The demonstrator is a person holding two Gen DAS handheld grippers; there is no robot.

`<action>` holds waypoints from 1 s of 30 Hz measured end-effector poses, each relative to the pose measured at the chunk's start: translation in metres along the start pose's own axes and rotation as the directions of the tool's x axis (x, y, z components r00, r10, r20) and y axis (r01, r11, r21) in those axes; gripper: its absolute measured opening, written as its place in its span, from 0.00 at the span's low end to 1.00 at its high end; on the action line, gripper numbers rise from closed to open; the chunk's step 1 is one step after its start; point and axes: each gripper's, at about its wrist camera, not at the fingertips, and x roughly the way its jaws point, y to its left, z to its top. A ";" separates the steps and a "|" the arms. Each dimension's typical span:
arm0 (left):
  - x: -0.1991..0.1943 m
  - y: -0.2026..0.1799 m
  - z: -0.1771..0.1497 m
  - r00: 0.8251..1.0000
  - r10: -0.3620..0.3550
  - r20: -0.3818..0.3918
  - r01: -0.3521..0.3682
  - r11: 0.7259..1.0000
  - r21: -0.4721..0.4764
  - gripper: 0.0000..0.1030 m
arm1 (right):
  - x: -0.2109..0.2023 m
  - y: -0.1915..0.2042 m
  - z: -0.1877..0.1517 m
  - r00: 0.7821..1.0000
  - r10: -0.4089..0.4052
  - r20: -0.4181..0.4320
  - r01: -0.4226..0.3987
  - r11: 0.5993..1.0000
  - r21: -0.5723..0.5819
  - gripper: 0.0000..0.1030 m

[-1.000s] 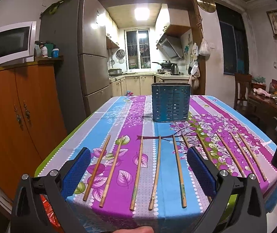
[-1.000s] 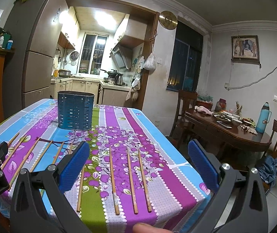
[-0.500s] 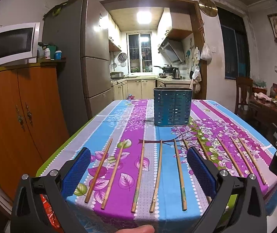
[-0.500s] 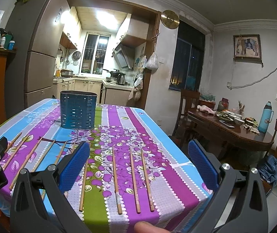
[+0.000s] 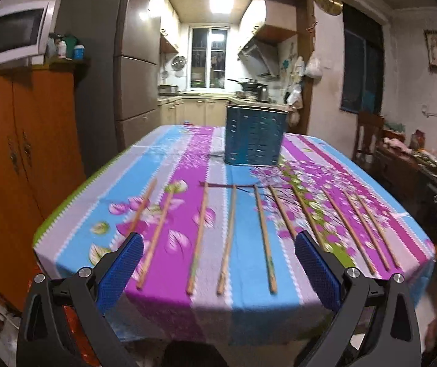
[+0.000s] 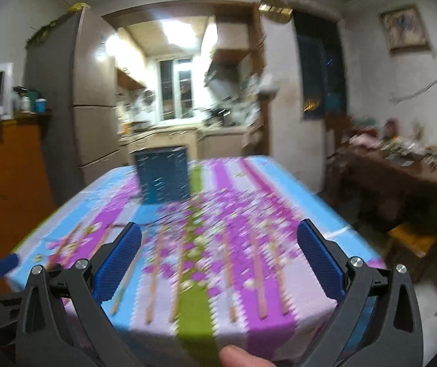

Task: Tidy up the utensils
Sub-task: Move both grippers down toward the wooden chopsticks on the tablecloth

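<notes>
Several wooden chopsticks [image 5: 263,236] lie side by side in a row across the near part of the table with the flowered cloth [image 5: 243,312]. A blue perforated utensil holder [image 5: 253,135] stands upright behind them, mid-table; it also shows blurred in the right wrist view [image 6: 164,178]. My left gripper [image 5: 218,270] is open and empty, held in front of the table's near edge. My right gripper [image 6: 218,263] is open and empty, over the near edge above the blurred chopsticks [image 6: 256,270]. The left gripper's fingertip [image 6: 2,264] shows at the lower left of the right wrist view.
An orange cabinet [image 5: 19,168] with a microwave [image 5: 7,39] stands left of the table, a grey fridge [image 5: 129,70] behind it. A cluttered dark side table [image 6: 408,171] and a chair [image 5: 367,134] stand to the right. The kitchen lies beyond.
Both grippers have pulled back and risen, so the table's near edge shows below the chopsticks. The right view has swung left and is motion-blurred. Nothing on the table moved.
</notes>
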 end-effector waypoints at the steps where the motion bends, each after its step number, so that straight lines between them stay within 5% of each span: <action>1: -0.003 0.002 -0.003 1.000 -0.014 0.006 0.014 1.000 -0.006 0.96 | 0.000 -0.004 -0.005 0.998 0.052 -0.026 -0.051 0.998 0.029 0.95; 7: -0.020 0.027 -0.011 0.980 -0.183 0.082 0.192 0.974 -0.121 0.96 | -0.002 -0.019 -0.022 0.959 0.272 -0.076 -0.256 0.951 0.175 0.95; 10: -0.036 0.056 0.003 0.970 -0.051 0.239 0.087 0.986 -0.145 0.96 | -0.010 -0.031 -0.021 0.967 0.251 -0.035 -0.240 0.951 0.196 0.95; 13: -0.060 0.087 0.033 0.893 0.117 0.434 -0.117 0.993 -0.027 0.96 | -0.018 -0.051 -0.010 0.993 0.120 0.016 -0.121 0.978 0.171 0.95; 16: -0.072 0.109 0.060 0.785 0.314 0.534 -0.414 0.907 0.075 0.96 | -0.023 -0.067 -0.002 0.999 0.035 0.039 -0.039 0.994 0.102 0.95; 17: -0.074 0.118 0.065 0.777 0.343 0.528 -0.448 0.891 0.079 0.96 | -0.023 -0.074 0.000 0.999 0.007 0.042 -0.010 0.996 0.084 0.95; 18: -0.073 0.124 0.068 0.796 0.338 0.501 -0.436 0.895 0.089 0.96 | -0.025 -0.078 0.001 0.999 -0.024 0.044 0.021 0.998 0.064 0.95; 21: -0.059 0.127 0.058 0.901 0.244 0.358 -0.318 0.934 0.163 0.91 | -0.018 -0.088 -0.001 0.999 -0.036 0.011 0.036 0.999 0.033 0.95; 23: -0.039 0.121 0.040 0.959 0.162 0.233 -0.217 0.948 0.234 0.71 | -0.011 -0.092 -0.007 0.999 -0.021 -0.028 0.022 0.999 0.025 0.95; 26: -0.006 0.113 0.009 0.997 0.058 0.052 -0.069 0.968 0.241 0.45 | -0.009 -0.088 -0.016 0.997 0.011 -0.078 -0.011 1.000 -0.005 0.88; 30: 0.034 0.113 -0.022 0.997 -0.011 -0.075 0.026 0.979 0.205 0.28 | -0.006 -0.081 -0.031 0.991 0.024 -0.128 -0.029 0.999 -0.038 0.65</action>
